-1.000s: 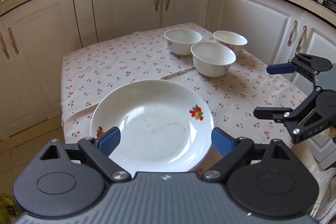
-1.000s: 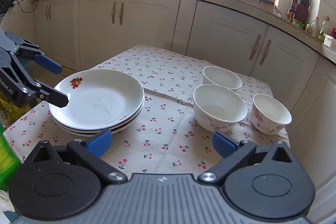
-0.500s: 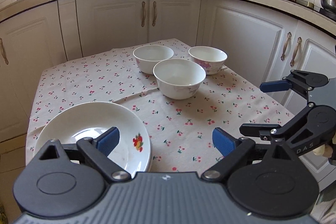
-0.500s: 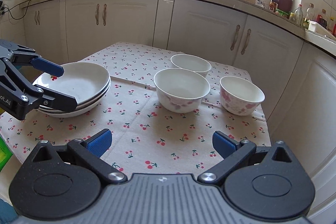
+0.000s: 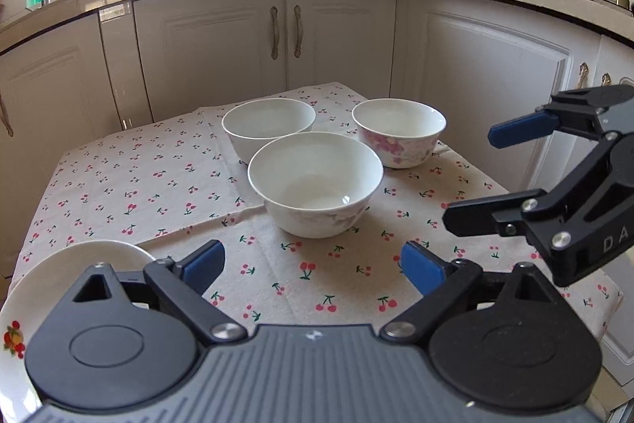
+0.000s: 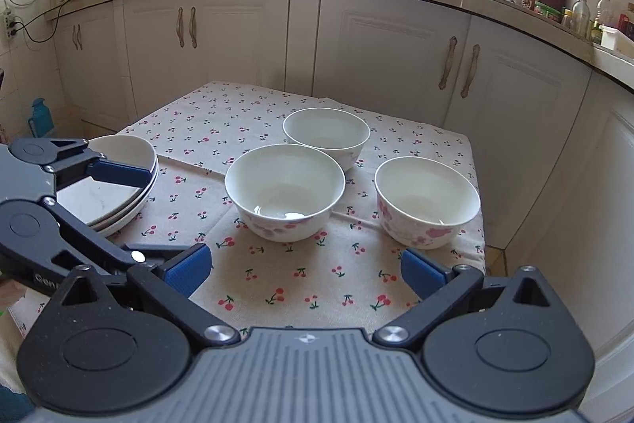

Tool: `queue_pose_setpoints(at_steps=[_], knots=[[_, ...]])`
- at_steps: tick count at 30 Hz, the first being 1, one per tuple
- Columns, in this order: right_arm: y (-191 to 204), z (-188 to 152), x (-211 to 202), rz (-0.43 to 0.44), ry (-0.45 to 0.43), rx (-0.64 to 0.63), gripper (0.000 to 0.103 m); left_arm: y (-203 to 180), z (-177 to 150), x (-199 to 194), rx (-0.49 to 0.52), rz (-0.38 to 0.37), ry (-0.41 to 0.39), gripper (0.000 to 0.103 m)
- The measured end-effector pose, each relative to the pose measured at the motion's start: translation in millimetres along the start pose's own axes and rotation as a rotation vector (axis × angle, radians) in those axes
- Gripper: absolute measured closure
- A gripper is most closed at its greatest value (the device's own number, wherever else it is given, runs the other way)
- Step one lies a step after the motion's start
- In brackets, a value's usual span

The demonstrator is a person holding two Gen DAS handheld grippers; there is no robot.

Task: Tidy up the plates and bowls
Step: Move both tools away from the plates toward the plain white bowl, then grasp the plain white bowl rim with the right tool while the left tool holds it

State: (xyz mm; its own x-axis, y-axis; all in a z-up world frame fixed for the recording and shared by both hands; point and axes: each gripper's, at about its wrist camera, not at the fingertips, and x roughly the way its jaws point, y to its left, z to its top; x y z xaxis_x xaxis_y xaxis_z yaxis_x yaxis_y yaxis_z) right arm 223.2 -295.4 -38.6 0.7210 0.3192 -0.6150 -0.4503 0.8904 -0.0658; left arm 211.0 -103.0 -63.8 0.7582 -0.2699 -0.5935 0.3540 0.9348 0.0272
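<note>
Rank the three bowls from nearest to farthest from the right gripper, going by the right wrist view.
From the right gripper:
1. Center bowl, straight ahead.
2. Pink-flowered bowl, ahead to the right; nearly as close.
3. Back bowl, behind the center one.

Ahead of your left tool (image 5: 313, 266) three bowls sit on the table (image 5: 119, 185): nearest bowl (image 5: 315, 183) straight ahead, second bowl (image 5: 268, 125) behind it to the left, third bowl (image 5: 398, 130) behind it to the right. Plate stack (image 6: 119, 185) lies left of your right tool (image 6: 305, 274), on the table's left edge. Your right tool sits to the right of the left one.
</note>
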Motion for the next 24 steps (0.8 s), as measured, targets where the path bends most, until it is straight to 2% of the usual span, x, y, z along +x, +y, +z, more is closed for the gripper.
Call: queue_pose_setpoints(at_steps=[2,5,8,13,20,24], knots=[[-4.3,7.7,10.4,0.03,0.002,-0.013,0.0,-2.9,3.7,11.1,0.009,0.036,-0.002,0.008],[-10.0,19.8,27.9,0.047,0.014,-0.037,0.0,-4.0,8.6,23.9,0.001,0.012,-0.002,0.008],[-16.0,29.6,44.2,0.097,0.03,-0.039,0.001,-6.7,11.2,38.6,0.019,0.028,0.006,0.008],[-19.3,40.3,69.0,0.134,0.057,-0.059,0.003,-5.4,13.9,54.3,-0.009,0.025,0.01,0.008],[-18.2,46.0,96.9,0.166,0.095,-0.07,0.014,-6.2,14.1,67.0,-0.01,0.021,0.016,0.01],[-21.1,47.7,107.8,0.176,0.106,-0.059,0.015,-6.5,15.6,68.7,-0.011,0.012,0.006,0.014]])
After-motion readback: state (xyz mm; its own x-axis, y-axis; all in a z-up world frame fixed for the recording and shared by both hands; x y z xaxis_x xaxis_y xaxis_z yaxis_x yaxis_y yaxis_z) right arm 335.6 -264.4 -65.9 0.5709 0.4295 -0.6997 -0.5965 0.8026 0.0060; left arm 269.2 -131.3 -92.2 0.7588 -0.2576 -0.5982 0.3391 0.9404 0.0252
